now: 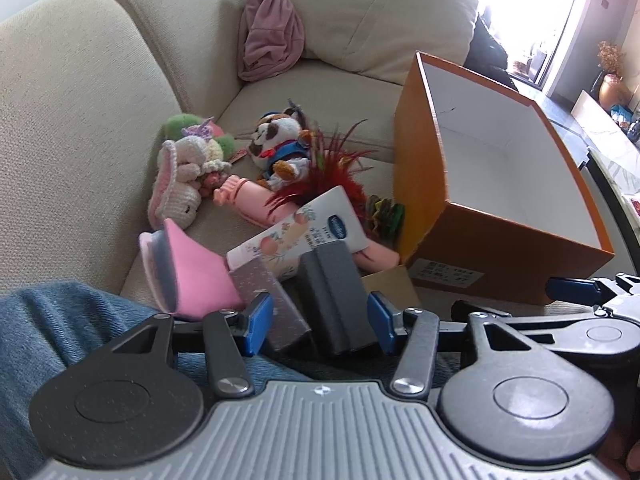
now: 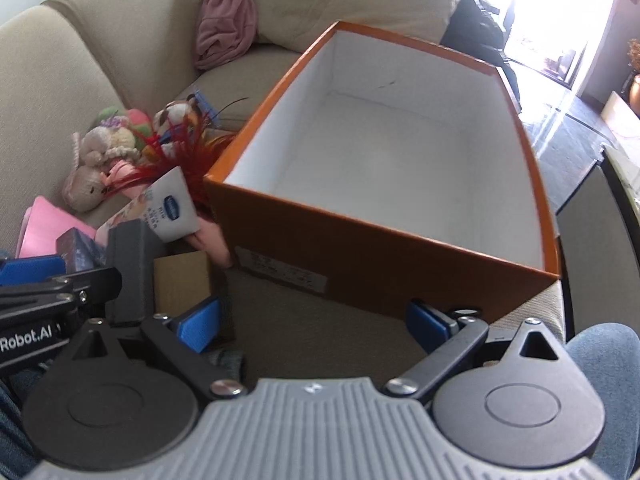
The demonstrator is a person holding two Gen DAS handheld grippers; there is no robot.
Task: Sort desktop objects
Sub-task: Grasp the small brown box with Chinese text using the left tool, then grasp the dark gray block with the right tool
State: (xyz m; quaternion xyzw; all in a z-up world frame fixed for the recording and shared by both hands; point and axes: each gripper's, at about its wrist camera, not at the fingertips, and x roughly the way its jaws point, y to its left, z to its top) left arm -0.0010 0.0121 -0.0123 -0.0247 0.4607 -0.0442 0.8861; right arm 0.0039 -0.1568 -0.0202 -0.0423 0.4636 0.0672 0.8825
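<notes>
An empty orange box (image 1: 500, 264) with a white inside stands on the sofa; it fills the right wrist view (image 2: 360, 256). Left of it lies a pile: a white lotion tube (image 1: 308, 228), a dark grey block (image 1: 336, 296), a speckled grey box (image 1: 264, 300), a pink pouch (image 1: 192, 276), a pink toy (image 1: 248, 200), red feathers (image 1: 336, 176), a panda plush (image 1: 280, 140) and a crocheted doll (image 1: 184, 176). My left gripper (image 1: 318, 320) is open, its blue pads either side of the grey block and speckled box. My right gripper (image 2: 312, 324) is open and empty before the orange box.
A beige sofa (image 1: 80, 120) with a cushion (image 1: 380, 16) and a mauve cloth (image 1: 272, 32) lies behind. A small cardboard box (image 2: 180, 280) sits by the orange box. Denim-clad legs (image 1: 60, 328) are below. The floor and a bright window (image 2: 560, 20) are at right.
</notes>
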